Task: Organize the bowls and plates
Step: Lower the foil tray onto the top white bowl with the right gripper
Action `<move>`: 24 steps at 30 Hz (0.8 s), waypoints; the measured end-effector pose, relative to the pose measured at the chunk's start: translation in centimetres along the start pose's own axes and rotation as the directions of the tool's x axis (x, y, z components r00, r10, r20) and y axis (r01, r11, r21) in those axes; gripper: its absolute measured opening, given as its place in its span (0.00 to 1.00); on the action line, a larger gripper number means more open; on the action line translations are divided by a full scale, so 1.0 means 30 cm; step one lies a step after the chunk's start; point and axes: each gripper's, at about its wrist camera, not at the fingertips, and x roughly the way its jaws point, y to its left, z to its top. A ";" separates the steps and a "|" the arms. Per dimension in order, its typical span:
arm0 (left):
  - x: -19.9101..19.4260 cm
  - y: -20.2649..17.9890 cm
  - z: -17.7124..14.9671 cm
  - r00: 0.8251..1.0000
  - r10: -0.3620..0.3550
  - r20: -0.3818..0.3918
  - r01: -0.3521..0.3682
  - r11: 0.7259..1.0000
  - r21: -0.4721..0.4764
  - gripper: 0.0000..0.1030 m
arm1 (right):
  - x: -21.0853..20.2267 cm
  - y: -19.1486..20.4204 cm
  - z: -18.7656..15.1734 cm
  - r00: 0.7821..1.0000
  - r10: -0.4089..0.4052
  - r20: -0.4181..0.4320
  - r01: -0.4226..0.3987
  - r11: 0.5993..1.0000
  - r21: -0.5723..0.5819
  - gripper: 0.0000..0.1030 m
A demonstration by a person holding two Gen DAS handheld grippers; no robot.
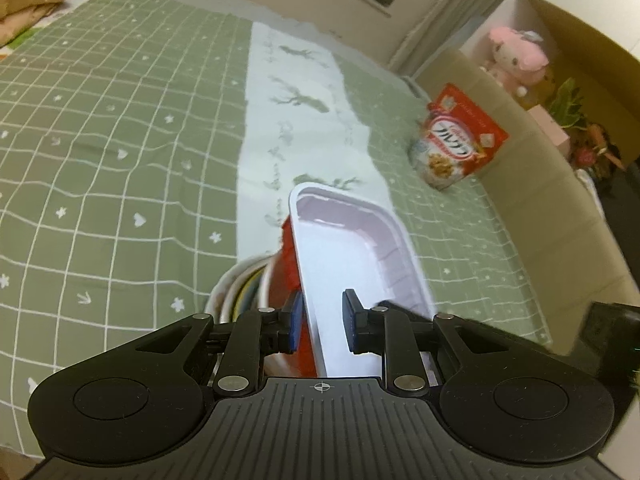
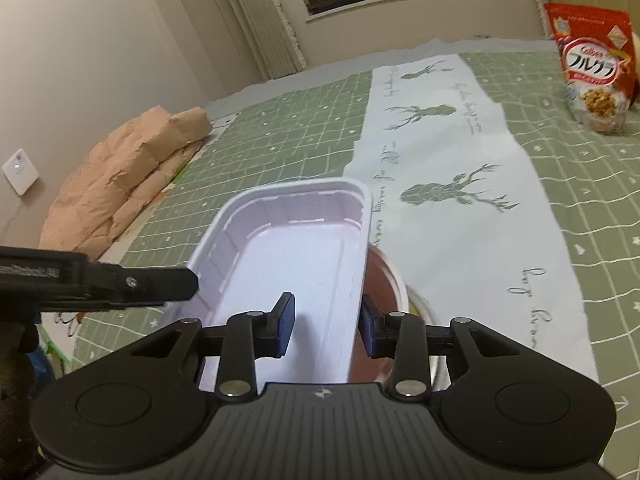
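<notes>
The white rectangular tray [image 1: 352, 256] is held off the bed, tilted, above a stack of round bowls [image 1: 244, 284] that sits at the near end of the pale deer-print cloth [image 1: 296, 92]. The left gripper [image 1: 322, 318] straddles the tray's left rim, one blue pad outside against the wall and one inside over the floor, so it looks clamped on that edge; the right gripper [image 2: 326, 326] does the same on the opposite rim, jaws nearly closed around the thin wall. Only the left wrist view shows a red outer face [image 1: 289, 252] under the tray and the coloured rims of the nested bowls. The right wrist view alone shows the left gripper from the side, reaching in at the tray's far edge, a brown bowl interior [image 2: 382, 280] below the tray, and a folded peach quilt [image 2: 132, 168]. Both views catch the red cereal bag [image 1: 460, 136] standing well apart on the green checked bedcover [image 1: 100, 140].
</notes>
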 end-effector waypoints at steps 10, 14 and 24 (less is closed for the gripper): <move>-0.011 -0.004 -0.009 1.000 -0.028 0.000 0.028 1.000 -0.004 0.24 | -0.029 -0.007 -0.003 1.000 0.011 0.022 -0.011 1.000 0.002 0.34; -0.002 -0.007 -0.014 0.999 -0.037 -0.006 0.037 0.999 -0.005 0.24 | -0.035 -0.016 -0.007 1.000 0.005 0.023 -0.005 1.000 0.009 0.34; 0.007 -0.004 -0.018 1.000 -0.024 -0.012 0.024 1.000 -0.004 0.24 | -0.042 -0.019 -0.019 1.000 0.008 0.022 -0.008 1.000 0.018 0.34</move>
